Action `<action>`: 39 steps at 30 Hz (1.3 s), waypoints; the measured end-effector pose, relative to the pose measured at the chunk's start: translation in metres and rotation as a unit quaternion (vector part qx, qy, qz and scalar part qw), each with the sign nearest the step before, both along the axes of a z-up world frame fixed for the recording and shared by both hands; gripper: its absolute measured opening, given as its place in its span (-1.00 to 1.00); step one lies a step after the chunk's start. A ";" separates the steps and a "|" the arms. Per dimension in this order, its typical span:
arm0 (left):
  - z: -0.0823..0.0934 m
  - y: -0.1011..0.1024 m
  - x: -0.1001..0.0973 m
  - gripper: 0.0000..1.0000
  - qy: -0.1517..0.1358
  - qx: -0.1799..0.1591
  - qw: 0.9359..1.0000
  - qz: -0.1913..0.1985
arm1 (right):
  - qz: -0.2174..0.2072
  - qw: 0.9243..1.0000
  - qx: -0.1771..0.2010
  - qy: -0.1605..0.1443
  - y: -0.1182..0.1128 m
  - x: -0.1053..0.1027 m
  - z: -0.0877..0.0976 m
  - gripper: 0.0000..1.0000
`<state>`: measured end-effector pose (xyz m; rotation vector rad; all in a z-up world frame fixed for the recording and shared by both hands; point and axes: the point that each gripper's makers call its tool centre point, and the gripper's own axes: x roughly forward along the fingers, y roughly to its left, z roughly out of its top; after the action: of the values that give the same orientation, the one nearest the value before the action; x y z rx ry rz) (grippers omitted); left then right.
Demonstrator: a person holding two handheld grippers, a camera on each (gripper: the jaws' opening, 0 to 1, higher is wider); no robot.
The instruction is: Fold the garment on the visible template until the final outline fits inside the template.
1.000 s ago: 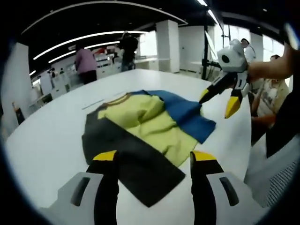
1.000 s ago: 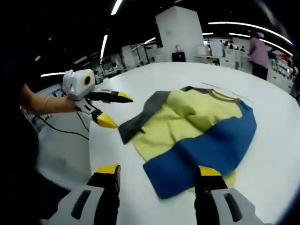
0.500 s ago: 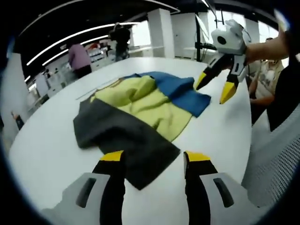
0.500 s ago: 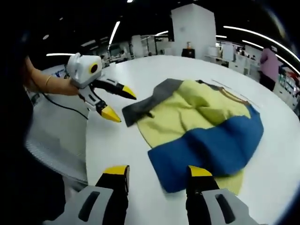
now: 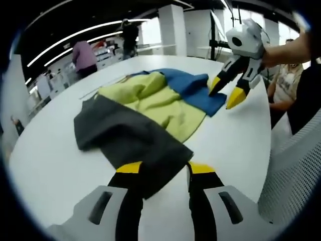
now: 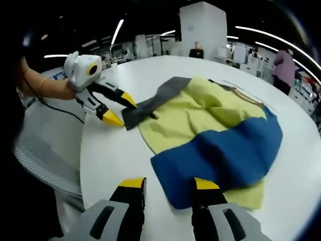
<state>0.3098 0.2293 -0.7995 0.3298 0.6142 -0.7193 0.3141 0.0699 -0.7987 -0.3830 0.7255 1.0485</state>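
White round table (image 5: 235,145) in an open office, yellow, blue and grey garment (image 5: 145,108) crumpled at centre frame, left gripper (image 5: 163,168) jaws parted at its grey corner, right gripper (image 6: 168,185) jaws parted at its blue edge, neither gripping yet.

The garment (image 5: 145,108) (image 6: 210,130) lies rumpled and partly folded on the white tabletop (image 5: 235,145) near its curved edge: a yellow middle, a dark grey sleeve, a blue sleeve, and what seems an ochre neckband at the far side.
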 end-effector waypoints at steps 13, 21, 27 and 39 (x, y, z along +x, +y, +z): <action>-0.001 -0.006 0.007 -0.52 0.010 -0.025 0.999 0.022 | 0.015 0.998 -0.044 -0.043 -0.004 0.005 -0.003 -0.63; -0.002 -0.002 0.011 -0.94 0.002 -0.015 0.999 0.036 | -0.001 0.996 -0.056 -0.064 -0.011 0.014 -0.004 -0.97; -0.001 0.000 0.012 -0.98 0.010 -0.013 0.999 0.046 | -0.020 0.997 -0.041 -0.054 -0.014 0.016 -0.001 -1.00; 0.044 0.003 0.018 -0.98 -0.022 -0.057 0.995 0.076 | -0.093 0.993 0.050 -0.048 -0.027 0.031 0.045 -1.00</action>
<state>0.3274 0.2326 -0.7553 0.1901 0.5474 -0.5968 0.3453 0.0424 -0.7542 -0.2720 0.6080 0.8799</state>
